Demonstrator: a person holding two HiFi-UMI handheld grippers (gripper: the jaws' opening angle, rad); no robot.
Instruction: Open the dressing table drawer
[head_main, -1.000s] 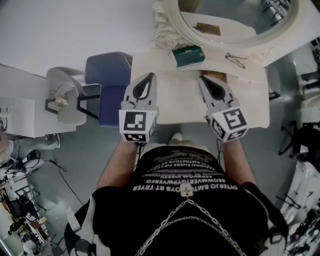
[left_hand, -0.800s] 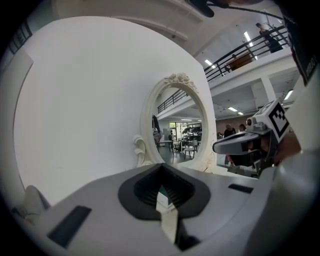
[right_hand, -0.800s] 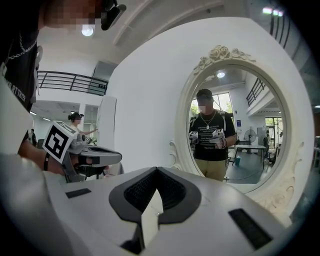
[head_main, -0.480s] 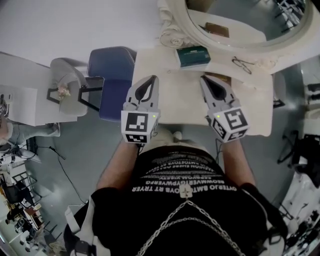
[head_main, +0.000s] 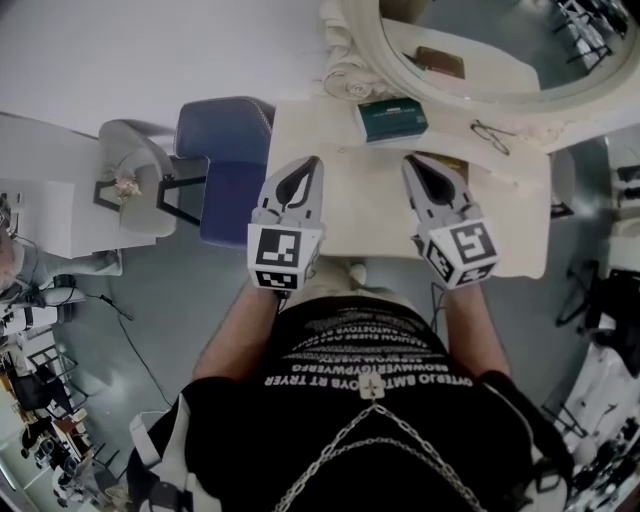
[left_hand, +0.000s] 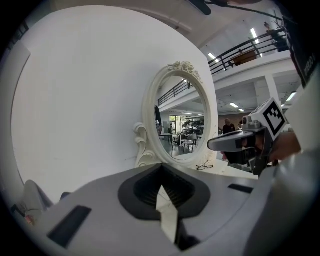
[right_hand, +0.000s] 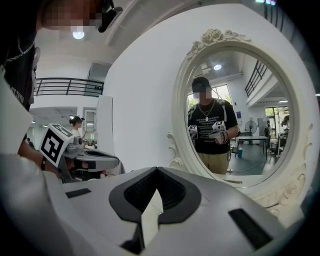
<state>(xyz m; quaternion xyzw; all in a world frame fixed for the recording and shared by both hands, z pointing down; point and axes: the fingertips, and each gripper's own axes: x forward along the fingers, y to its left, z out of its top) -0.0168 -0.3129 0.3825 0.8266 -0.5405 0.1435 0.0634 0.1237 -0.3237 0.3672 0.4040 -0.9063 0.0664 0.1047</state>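
The cream dressing table (head_main: 520, 215) lies below me, its oval mirror (head_main: 400, 75) at the back. No drawer front shows in any view; it is hidden under the table top's near edge. My left gripper (head_main: 313, 161) hangs shut over the left part of the top, with nothing in it. My right gripper (head_main: 408, 160) hangs shut over the middle right, also with nothing in it. Both point toward the mirror. In the left gripper view the closed jaws (left_hand: 161, 170) face the mirror frame (left_hand: 148, 110). The right gripper view has its closed jaws (right_hand: 157, 172) before the mirror (right_hand: 240, 120).
A green box (head_main: 391, 119) and a pair of glasses (head_main: 492, 137) lie at the back of the table top. A blue chair (head_main: 228, 170) stands against the table's left side, a white seat (head_main: 135, 190) further left. The white wall runs behind.
The table and mirror sit slightly further right and lower in the head view. Both grippers have come down a little over the top, still shut and side by side.
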